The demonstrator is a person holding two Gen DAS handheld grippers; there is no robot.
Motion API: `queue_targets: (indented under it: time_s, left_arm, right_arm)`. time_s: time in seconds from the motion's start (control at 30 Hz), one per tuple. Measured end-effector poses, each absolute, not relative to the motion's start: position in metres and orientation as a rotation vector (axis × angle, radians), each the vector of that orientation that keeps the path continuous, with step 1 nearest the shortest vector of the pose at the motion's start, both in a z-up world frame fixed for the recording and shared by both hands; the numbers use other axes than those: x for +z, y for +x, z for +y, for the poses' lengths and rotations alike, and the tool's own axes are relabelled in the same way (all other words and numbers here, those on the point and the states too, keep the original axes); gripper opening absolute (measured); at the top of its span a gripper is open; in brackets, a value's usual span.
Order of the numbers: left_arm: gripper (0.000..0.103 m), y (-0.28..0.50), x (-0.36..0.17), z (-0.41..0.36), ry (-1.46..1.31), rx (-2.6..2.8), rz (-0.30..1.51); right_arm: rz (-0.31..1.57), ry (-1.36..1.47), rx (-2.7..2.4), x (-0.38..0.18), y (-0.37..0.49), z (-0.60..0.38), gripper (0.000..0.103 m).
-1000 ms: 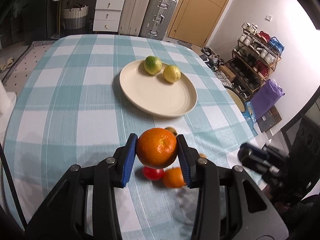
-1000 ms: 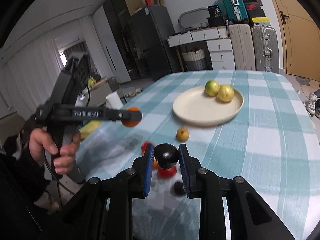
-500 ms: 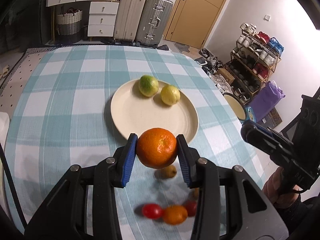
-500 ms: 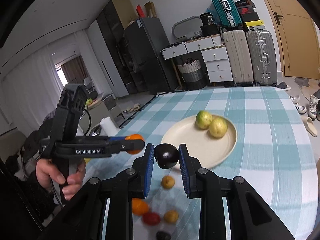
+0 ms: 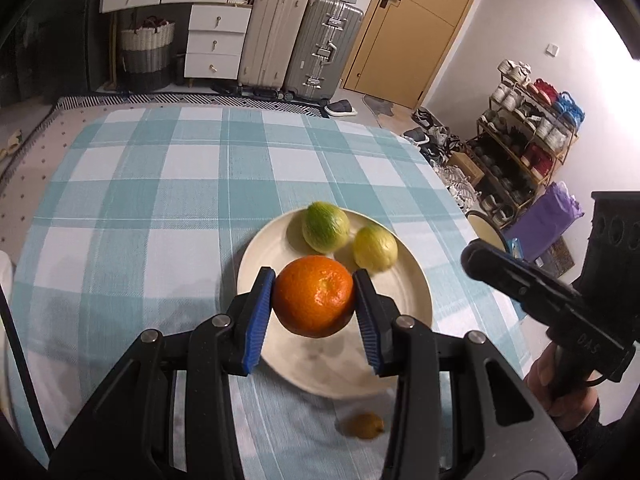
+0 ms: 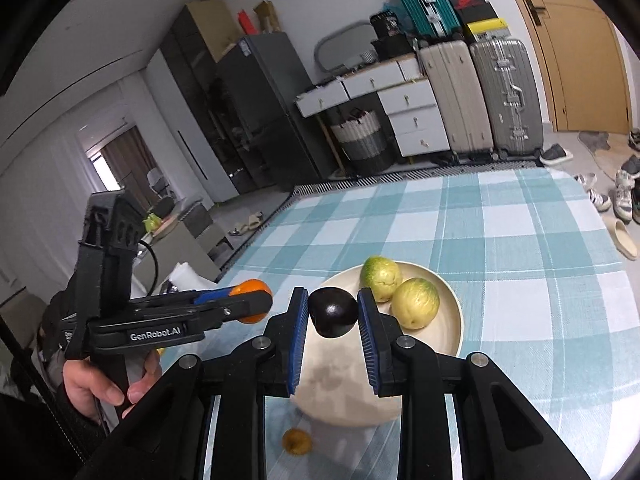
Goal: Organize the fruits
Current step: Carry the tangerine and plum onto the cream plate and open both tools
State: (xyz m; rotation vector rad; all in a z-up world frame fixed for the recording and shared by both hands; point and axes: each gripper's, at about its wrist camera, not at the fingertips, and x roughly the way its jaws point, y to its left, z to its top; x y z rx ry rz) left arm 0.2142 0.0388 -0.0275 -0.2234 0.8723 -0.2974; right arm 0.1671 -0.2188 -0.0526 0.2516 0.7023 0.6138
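Nearest, the left gripper (image 5: 314, 306) clamps an orange (image 5: 314, 297) and the right gripper (image 6: 333, 316) a dark fruit (image 6: 334, 312), both over the plate's (image 5: 416, 300) near edge. Delivery step: next, lower and release short of the two green-yellow fruits (image 5: 325, 227) at its far edge.

Small brown fruit (image 5: 365, 425) blurred; orange (image 6: 251, 300) half hidden behind left tool (image 6: 256, 306).

A white drawer unit (image 5: 216, 42) and two upright suitcases (image 5: 300, 56) are set against the far wall, left of a tan door (image 5: 404, 32). A loaded shoe rack (image 5: 524, 140) is placed along the right wall. A dark fridge (image 6: 260, 116) and a curtained window (image 6: 120, 160) are seen at the left.
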Motion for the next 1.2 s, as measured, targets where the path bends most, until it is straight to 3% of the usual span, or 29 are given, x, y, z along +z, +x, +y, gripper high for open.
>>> queue_targets:
  time_s: [0.47,1.03,1.2]
  left_arm:
    - [0.037,0.286,-0.073,0.05,-0.329,-0.342,0.939]
    - [0.037,0.309,-0.103,0.039,-0.341,-0.364,0.985]
    - [0.041,0.308,-0.099,0.042,-0.373,-0.366,0.984]
  right_arm:
    - [0.748,0.144,0.564,-0.088,0.221,-0.178,0.026]
    - [0.807,0.109,0.546,-0.121,0.234,-0.17,0.026]
    - [0.798,0.123,0.544,-0.118,0.234,-0.17,0.052]
